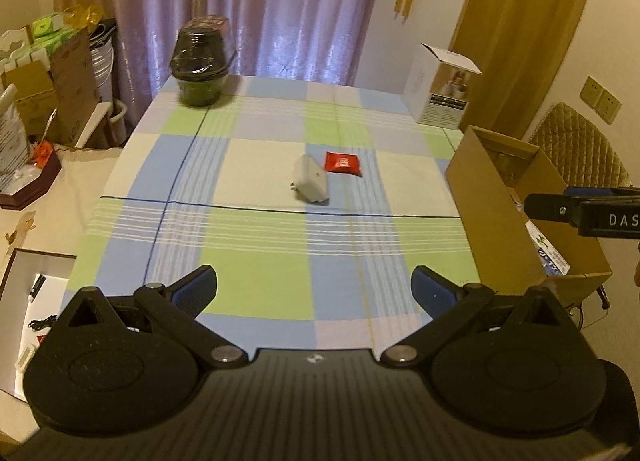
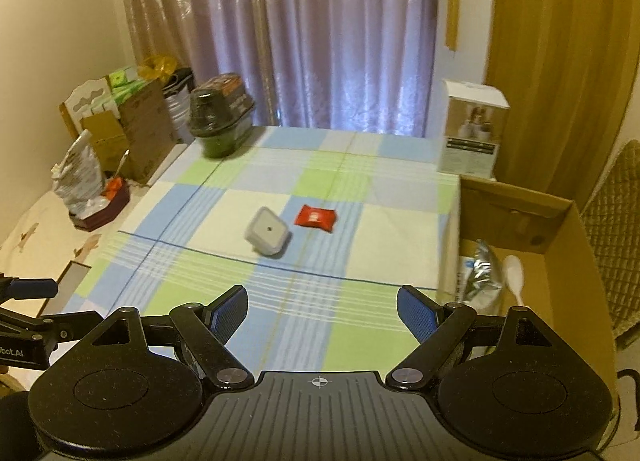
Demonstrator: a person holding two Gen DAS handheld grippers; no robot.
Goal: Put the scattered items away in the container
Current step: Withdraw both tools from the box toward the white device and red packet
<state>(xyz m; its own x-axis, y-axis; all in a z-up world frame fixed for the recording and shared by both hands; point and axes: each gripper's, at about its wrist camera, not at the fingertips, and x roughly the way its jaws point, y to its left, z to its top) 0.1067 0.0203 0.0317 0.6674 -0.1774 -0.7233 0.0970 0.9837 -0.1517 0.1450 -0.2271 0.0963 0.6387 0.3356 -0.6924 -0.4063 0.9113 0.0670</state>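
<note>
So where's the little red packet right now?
The red packet lies flat on the checked tablecloth near the table's middle, just right of the white charger and left of the cardboard box.

The left hand-held gripper (image 1: pixel 314 291) is held with its blue-padded fingers (image 1: pixel 198 289) spread wide, nothing between them. The right hand-held gripper (image 2: pixel 322 315) is likewise held wide apart and empty. Both are held level, side by side, pointed far.
</note>
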